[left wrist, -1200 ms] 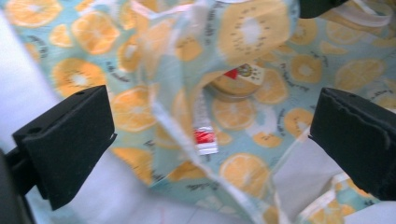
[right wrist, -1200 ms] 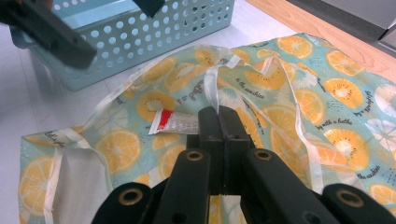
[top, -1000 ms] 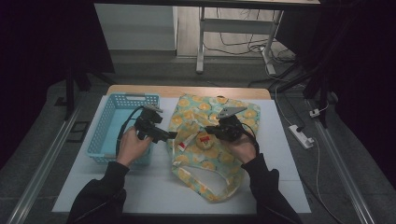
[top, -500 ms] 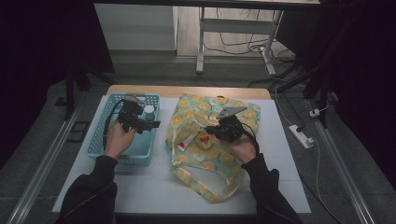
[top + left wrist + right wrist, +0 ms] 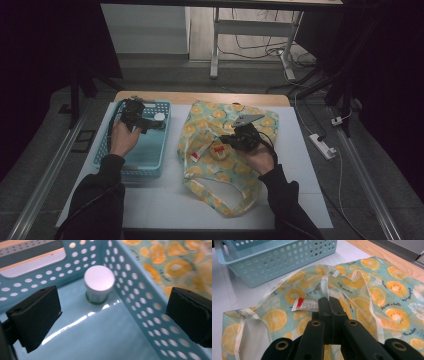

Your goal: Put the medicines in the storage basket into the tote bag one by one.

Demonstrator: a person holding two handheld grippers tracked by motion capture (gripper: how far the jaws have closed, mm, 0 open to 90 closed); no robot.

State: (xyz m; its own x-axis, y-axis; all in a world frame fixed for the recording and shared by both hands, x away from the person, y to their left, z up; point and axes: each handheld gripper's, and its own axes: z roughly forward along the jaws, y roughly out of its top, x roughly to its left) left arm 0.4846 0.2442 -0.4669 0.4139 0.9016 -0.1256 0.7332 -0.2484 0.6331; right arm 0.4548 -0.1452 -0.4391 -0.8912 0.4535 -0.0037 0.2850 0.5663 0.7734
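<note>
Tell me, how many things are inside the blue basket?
1: a white-lidded jar stands in a far corner of the blue basket, near the fruit-print bag. Nothing else shows inside.

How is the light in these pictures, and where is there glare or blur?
High view: dim, with dark surroundings, only the table lit. Left gripper view: bright, with white glare streaks on the basket floor; the near jaws look soft. Right gripper view: even light, the bag sharp, the basket edge slightly blurred.
</note>
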